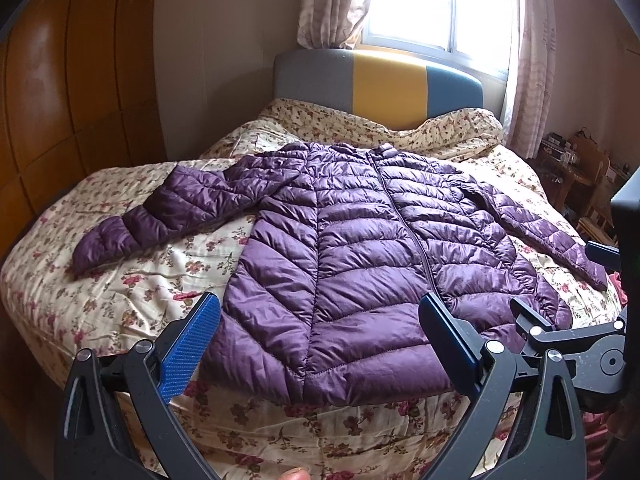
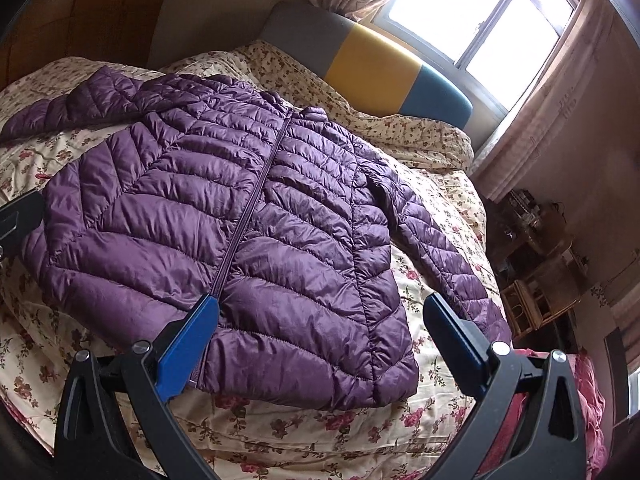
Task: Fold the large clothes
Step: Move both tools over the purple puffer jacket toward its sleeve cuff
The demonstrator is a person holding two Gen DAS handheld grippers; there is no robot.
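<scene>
- While I hold both rigs above the foot of the bed point(image 1: 100, 292), the purple quilted puffer jacket point(image 1: 352, 240) lies flat on the floral quilt point(image 1: 132, 276), front up, zipped, collar toward the headboard at 12 o'clock.
- In my left wrist view the left tongs point(image 1: 320, 312) stand wide apart, gripping nothing; the blue ribbed pad point(image 1: 192, 344) sits at 7 o'clock and the other finger at 5 o'clock, with the jacket's hem showing between them.
- From that view one sleeve point(image 1: 160, 216) stretches out toward 9 o'clock and bends down at the cuff; the other sleeve point(image 1: 548, 232) runs toward 3 o'clock, close along the body.
- At 4 o'clock in the left view I see part of the right rig's black frame, just beside the jacket's hem corner.
- In my right wrist view the right tongs point(image 2: 322, 316) are also spread wide and hold nothing; they frame the hem half on the zipper's 3 o'clock side.
- The zipper point(image 2: 256, 200) runs from the collar down to the blue finger at 7 o'clock.
- The headboard point(image 1: 380, 84) has grey, yellow and teal panels; behind it a bright window point(image 1: 436, 4) with patterned curtains point(image 1: 332, 0).
- A wooden wardrobe point(image 1: 72, 80) fills 9 to 11 o'clock in the left view; cluttered wooden furniture point(image 2: 540, 256) stands at 3 o'clock in the right view.
</scene>
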